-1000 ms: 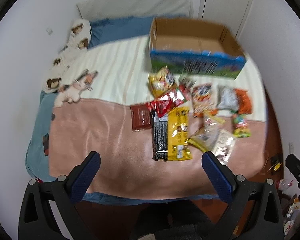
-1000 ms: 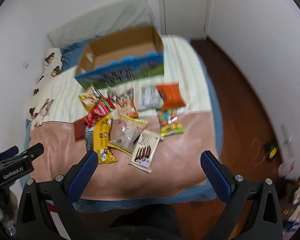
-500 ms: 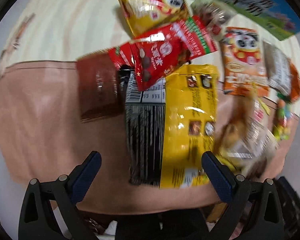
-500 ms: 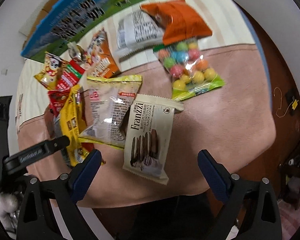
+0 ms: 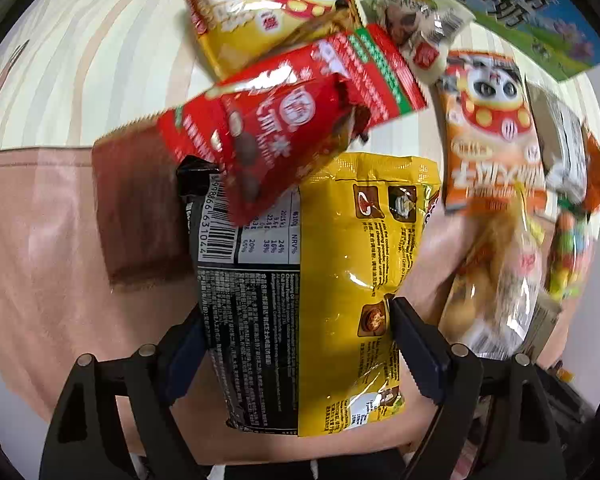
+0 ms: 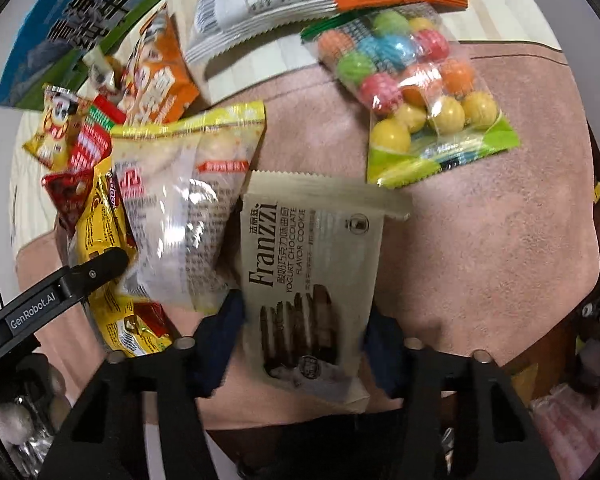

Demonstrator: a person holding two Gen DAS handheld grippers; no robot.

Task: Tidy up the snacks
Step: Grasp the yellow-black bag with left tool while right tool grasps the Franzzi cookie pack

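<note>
Closing both jaws, the left gripper point(image 5: 296, 332) pinches the yellow-and-black foil packet point(image 5: 312, 280), the right gripper point(image 6: 302, 332) the cream cookie pouch point(image 6: 312, 280); squeezing gently should avoid crushing.

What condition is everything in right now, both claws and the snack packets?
Left gripper: jaws just closing around the yellow packet, pads at its edges.
Right gripper: jaws just closing around the cookie packet.
Red packet: sealed, lying across the others.
Candy bag: sealed, flat.
Box: inside hidden.

Cookie packet point(image 6: 310, 280) – "Franzzi, Yogurt Chocolate Flavor Cookie"; left gripper point(image 6: 60, 292) – "GenRobot.AI".
</note>
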